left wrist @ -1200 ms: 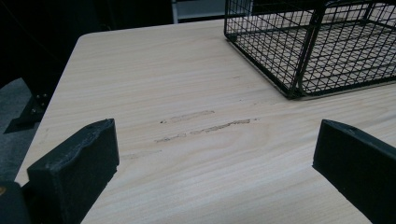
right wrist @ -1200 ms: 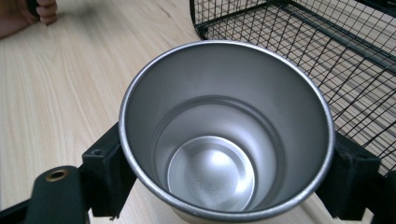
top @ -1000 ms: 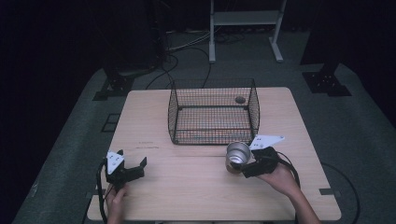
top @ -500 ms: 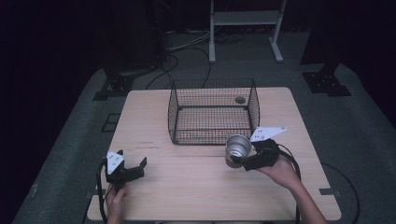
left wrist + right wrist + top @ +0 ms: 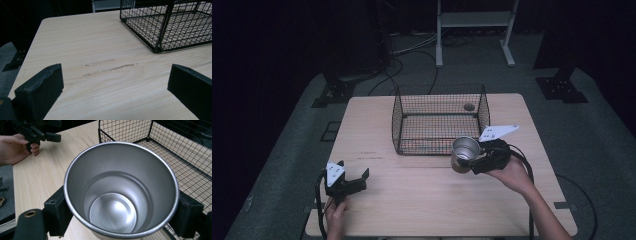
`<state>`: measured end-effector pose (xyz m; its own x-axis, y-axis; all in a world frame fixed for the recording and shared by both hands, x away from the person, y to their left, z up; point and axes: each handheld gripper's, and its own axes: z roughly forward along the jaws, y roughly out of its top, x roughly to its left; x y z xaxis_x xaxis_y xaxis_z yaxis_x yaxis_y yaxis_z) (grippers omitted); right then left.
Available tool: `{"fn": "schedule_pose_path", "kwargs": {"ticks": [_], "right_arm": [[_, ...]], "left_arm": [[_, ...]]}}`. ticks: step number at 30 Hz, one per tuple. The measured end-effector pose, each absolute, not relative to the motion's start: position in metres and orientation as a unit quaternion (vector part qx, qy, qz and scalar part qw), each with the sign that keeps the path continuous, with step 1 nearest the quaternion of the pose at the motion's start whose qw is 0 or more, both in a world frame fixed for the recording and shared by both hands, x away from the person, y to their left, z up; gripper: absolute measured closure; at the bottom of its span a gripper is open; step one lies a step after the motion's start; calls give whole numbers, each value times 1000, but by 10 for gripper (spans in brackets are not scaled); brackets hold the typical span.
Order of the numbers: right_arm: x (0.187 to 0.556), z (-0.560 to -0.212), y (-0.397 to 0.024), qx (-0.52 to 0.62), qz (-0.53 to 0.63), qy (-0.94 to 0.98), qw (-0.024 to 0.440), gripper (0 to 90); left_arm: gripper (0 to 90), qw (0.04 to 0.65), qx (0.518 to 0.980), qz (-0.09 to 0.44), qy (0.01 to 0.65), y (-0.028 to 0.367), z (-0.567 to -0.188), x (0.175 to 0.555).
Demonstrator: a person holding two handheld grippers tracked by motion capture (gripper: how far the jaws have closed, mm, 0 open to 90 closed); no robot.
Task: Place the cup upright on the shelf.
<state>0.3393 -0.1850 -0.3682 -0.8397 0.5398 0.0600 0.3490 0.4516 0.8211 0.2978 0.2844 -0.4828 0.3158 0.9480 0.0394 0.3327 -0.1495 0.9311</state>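
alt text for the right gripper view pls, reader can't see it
A shiny metal cup, empty inside, is clamped between the right gripper's two black jaws, seen from above its open mouth. Behind it a black wire basket stands on the light wooden table. At the top left, the person's other hand holds the left gripper.

A pale wooden table (image 5: 422,195) carries a black wire basket (image 5: 439,120) toward its far edge.
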Motion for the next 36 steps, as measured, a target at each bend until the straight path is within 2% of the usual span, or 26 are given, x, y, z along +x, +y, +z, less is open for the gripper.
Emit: {"fn": "schedule_pose_path", "kwargs": {"ticks": [12, 36], "right_arm": [[349, -347, -179, 251, 457, 846, 109, 181], [374, -327, -167, 248, 458, 848, 103, 181]], "left_arm": [[0, 448, 676, 343, 473, 285, -483, 298], [0, 450, 675, 343, 474, 285, -483, 298]]}}
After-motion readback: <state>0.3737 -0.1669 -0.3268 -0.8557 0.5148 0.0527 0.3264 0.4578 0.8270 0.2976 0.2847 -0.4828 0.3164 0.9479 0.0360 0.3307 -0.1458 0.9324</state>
